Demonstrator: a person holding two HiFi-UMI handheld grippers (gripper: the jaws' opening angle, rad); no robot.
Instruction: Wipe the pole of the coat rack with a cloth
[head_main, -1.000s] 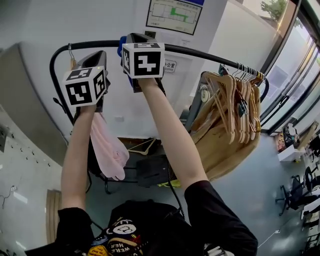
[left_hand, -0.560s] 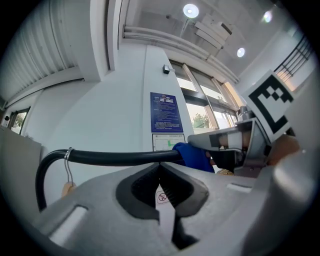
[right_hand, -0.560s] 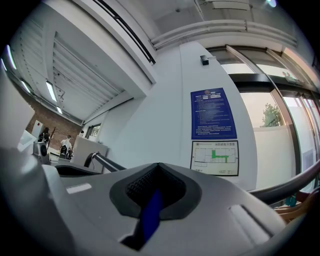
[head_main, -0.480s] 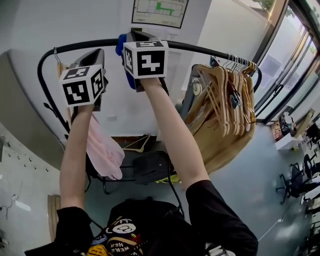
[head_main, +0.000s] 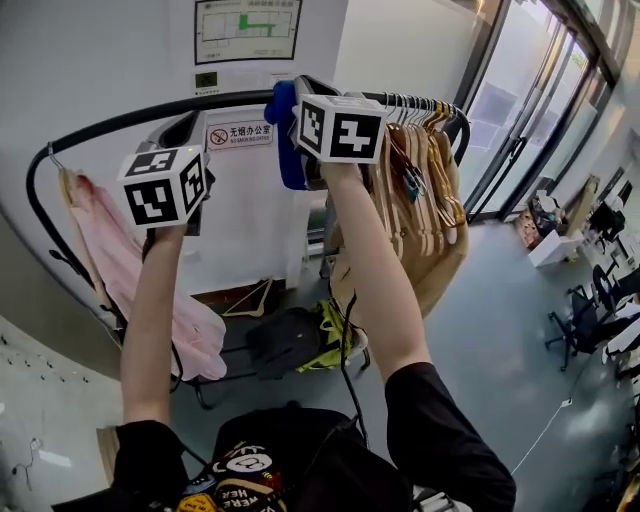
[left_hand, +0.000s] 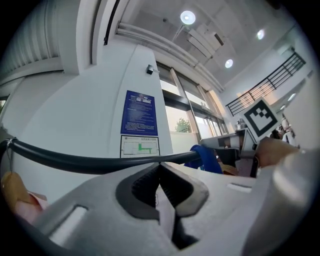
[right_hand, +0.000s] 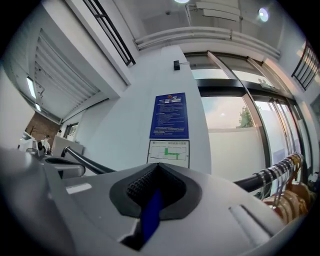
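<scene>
Hanging from the left end of the coat rack's black pole (left_hand: 75, 161), a pink garment (head_main: 110, 250) drooped down toward the rack's base. Just right of it, the left gripper (left_hand: 160, 165) was raised to the pole. Its jaws were closed tip to tip with nothing caught between them, and the pole crossed just beyond their tips. Whether the tips touched the pole could not be told. On the white wall behind the middle of the pole a framed floor plan (head_main: 247, 30) hung, with a small red-and-white sign (head_main: 240, 133) below it.

Further right, past the pole's middle, the blue cloth (head_main: 285, 140) was draped over the pole. The right gripper (right_hand: 157, 167) had its jaws clamped on it, a blue strip showing between the ribbed pads. Below, a black bag (head_main: 285, 340) sat low inside the rack with something yellow-green (head_main: 335, 340) beside it.

At the right end of the pole a tight bunch of wooden hangers (head_main: 420, 170) hung side by side. Past them stood tall glass doors (head_main: 520, 110), and office chairs (head_main: 575, 320) stood on the grey floor at the far right.
</scene>
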